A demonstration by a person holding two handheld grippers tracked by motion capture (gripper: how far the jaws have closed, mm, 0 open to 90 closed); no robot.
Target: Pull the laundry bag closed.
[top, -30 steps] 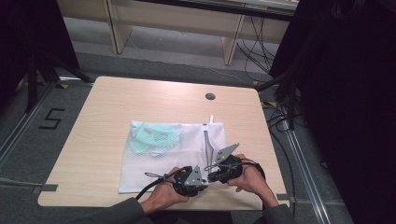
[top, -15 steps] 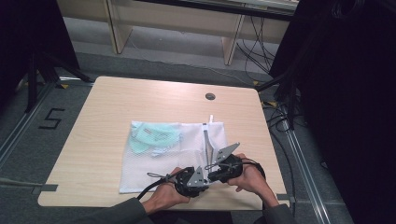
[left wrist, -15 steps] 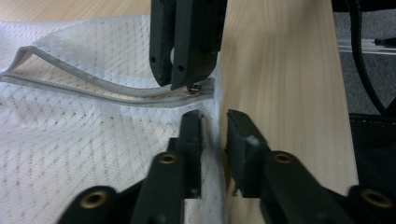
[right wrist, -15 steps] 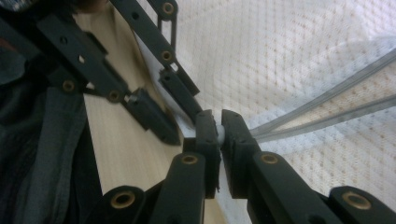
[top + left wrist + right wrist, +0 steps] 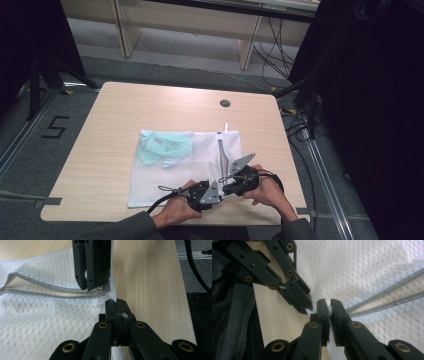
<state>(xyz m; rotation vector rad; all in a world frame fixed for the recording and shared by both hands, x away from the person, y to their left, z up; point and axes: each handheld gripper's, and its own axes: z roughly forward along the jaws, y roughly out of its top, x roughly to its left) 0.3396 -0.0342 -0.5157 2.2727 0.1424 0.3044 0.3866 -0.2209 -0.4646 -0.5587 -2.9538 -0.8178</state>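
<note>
Lying flat on the near half of the table [image 5: 120, 115], a white mesh laundry bag [image 5: 165, 175] holds a pale green cloth [image 5: 162, 147] in its far left part, seen through the netting. Its grey zipper [image 5: 50, 290] runs along the bag's right side and stands partly open, the two tapes spreading apart away from the near right corner. At that corner both tools meet. In the left gripper view the left gripper [image 5: 116, 305] is clenched on the bag's mesh edge just beside the zipper's end, with a wisp of white fabric pressed between its jaws. In the right gripper view the right gripper [image 5: 327, 307] is likewise clamped, a small white piece caught between its jaws; judged by its position at the zipper's end, this is probably the slider's pull tab, though that cannot be confirmed. The arrangement suggests one tool anchors the fabric while the other works the slider. The mesh is thin, soft and diamond-patterned, likely to bunch if not held taut. The tabletop is smooth pale wood laminate with a round cable hole [image 5: 225, 103] near its far edge.
</note>
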